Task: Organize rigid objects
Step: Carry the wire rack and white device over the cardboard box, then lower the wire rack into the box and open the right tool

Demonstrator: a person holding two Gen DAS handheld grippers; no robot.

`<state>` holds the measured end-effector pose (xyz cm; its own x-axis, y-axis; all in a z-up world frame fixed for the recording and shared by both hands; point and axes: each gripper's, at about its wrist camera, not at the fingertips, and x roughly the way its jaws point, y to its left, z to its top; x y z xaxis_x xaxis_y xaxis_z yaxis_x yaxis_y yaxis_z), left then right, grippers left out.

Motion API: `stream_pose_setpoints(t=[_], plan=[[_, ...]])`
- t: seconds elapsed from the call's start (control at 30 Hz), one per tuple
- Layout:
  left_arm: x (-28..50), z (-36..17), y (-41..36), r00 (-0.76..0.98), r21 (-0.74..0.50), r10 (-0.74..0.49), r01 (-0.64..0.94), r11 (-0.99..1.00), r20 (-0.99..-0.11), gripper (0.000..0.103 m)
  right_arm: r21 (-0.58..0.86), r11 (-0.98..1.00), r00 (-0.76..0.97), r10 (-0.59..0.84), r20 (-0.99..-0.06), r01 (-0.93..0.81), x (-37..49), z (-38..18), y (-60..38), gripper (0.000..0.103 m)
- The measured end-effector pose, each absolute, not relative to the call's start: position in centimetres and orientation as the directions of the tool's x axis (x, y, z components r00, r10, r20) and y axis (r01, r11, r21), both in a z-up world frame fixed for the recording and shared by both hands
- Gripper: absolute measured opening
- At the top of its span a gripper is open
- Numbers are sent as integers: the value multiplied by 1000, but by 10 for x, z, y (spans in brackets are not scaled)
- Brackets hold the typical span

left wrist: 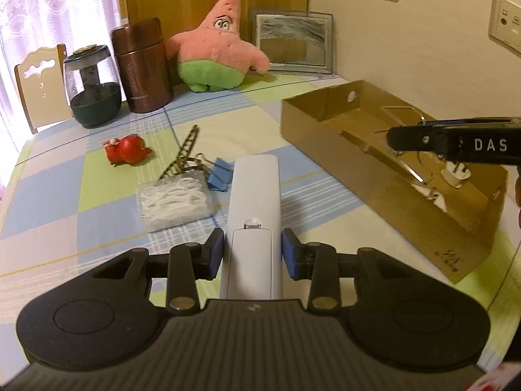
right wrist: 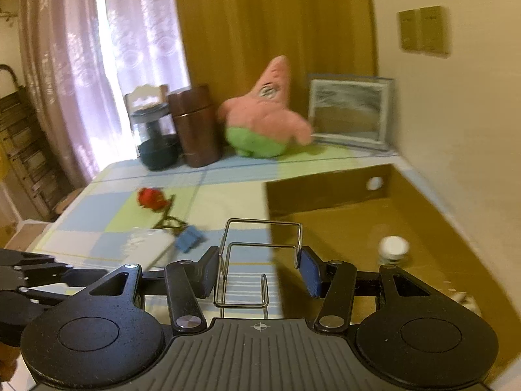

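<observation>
My left gripper [left wrist: 253,251] is shut on a long white remote [left wrist: 254,215], held just above the checked tablecloth. My right gripper [right wrist: 259,268] is shut on a bent metal wire rack [right wrist: 260,254] over the near edge of the open cardboard box [right wrist: 329,192]; its finger shows over the box in the left wrist view [left wrist: 452,143]. The box [left wrist: 374,163] holds a small white cap-like piece [right wrist: 393,248] and other small parts. On the cloth lie a red toy [left wrist: 127,150], a small dark ladder [left wrist: 182,153], a blue binder clip [left wrist: 219,177] and a white packet [left wrist: 174,203].
At the table's far side stand a dark jar [left wrist: 94,88], a brown flask [left wrist: 143,65], a pink star plush [left wrist: 218,52] and a framed picture [left wrist: 293,42]. The wall runs along the right, behind the box. A chair [left wrist: 42,84] stands beyond the left corner.
</observation>
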<state>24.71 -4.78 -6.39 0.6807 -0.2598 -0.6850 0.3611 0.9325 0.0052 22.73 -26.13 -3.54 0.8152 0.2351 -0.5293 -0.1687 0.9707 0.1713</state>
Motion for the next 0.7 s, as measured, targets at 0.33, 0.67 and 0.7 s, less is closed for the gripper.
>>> stream_pose_setpoints(t=[0.33,0.67,0.7], plan=[[220,-52,-104,665,-45,-341,419,907,-665,33,152,988,847,84,-526,-4,199,-25,-343,49],[207,-42,-175,645,-83,-405,470,879,-648,33,160,984,852,16,-523,80,173,-26,-401,49],[206,-41,-181,643,-84,-408,472,878,-648,33,166,983,852,19,-523,80,172,-26,-404,49]])
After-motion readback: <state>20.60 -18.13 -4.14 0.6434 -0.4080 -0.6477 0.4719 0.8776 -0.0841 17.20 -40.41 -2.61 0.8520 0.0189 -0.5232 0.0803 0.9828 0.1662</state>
